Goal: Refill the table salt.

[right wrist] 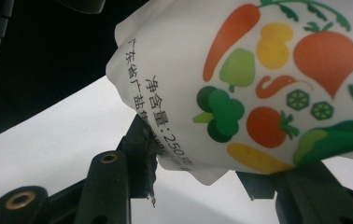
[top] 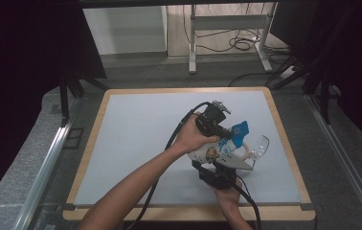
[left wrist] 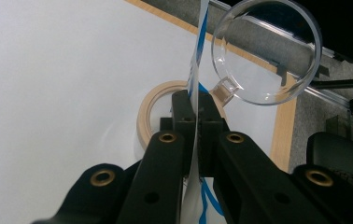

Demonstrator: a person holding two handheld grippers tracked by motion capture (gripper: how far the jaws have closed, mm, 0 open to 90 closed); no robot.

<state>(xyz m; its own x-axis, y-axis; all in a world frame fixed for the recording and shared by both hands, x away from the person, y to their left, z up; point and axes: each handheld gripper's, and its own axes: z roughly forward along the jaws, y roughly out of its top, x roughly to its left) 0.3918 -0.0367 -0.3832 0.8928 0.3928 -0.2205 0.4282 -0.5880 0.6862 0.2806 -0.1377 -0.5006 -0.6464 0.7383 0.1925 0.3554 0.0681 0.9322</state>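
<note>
Nearby, glass cup (left wrist: 268,51), tape roll (left wrist: 152,112).

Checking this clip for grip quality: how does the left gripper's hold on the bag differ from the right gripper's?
The left gripper pinches a thin flat edge of the bag, jaws nearly closed on it; the right gripper has jaws spread wide around the bag's bulging printed end. From above, the left gripper sits over the bag, the right gripper nearer the table's front edge. Both hold the same bag beside the clear cup.
</note>
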